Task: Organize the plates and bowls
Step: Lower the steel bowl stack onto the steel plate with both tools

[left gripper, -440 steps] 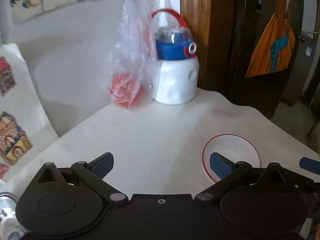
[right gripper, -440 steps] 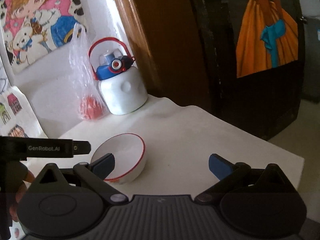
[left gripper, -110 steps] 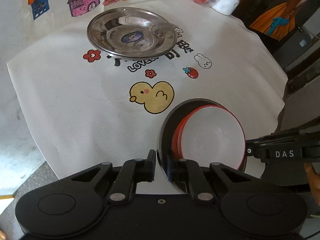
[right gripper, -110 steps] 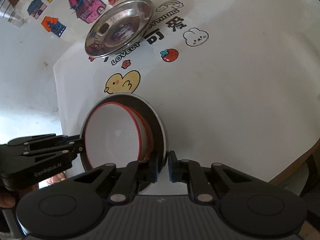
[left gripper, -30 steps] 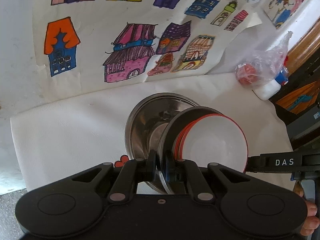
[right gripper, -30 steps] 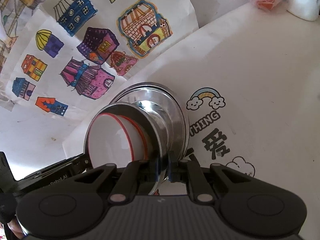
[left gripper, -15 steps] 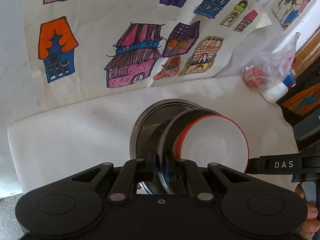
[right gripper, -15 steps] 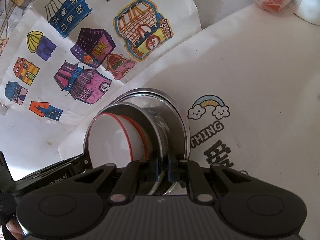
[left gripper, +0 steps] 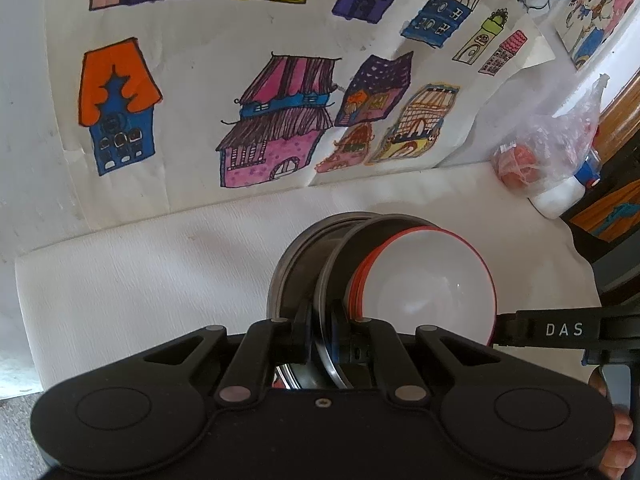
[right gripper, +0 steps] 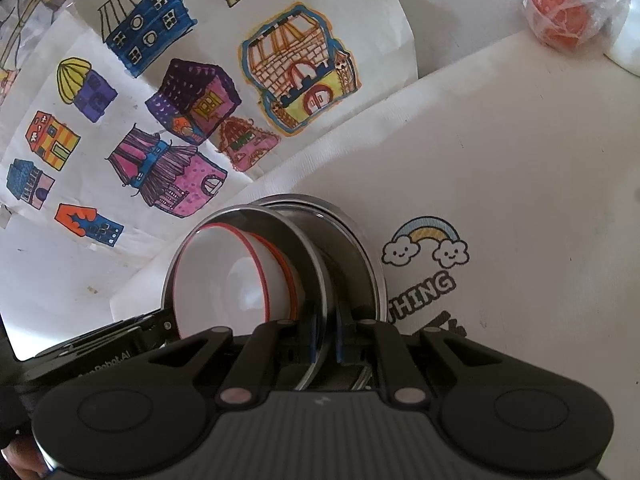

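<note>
My left gripper (left gripper: 321, 334) is shut on the near rim of a steel plate (left gripper: 340, 240) that carries stacked white bowls with red rims (left gripper: 428, 280). My right gripper (right gripper: 323, 338) is shut on the opposite rim of the same steel plate (right gripper: 308, 248), with the white bowls (right gripper: 232, 276) in it. We hold it just above a second steel plate (left gripper: 292, 252) that lies on the white tablecloth (left gripper: 140, 272); that lower plate also shows in the right wrist view (right gripper: 360, 248).
Children's house drawings (left gripper: 276, 120) hang on the wall right behind the plates. A plastic bag with red items (left gripper: 520, 160) and a white bottle (left gripper: 560, 196) stand at the far right of the table. The cloth has a rainbow print (right gripper: 424, 240).
The held plate with the bowls has come lower and further over the steel plate on the table. Both grippers stay shut on its rim.
</note>
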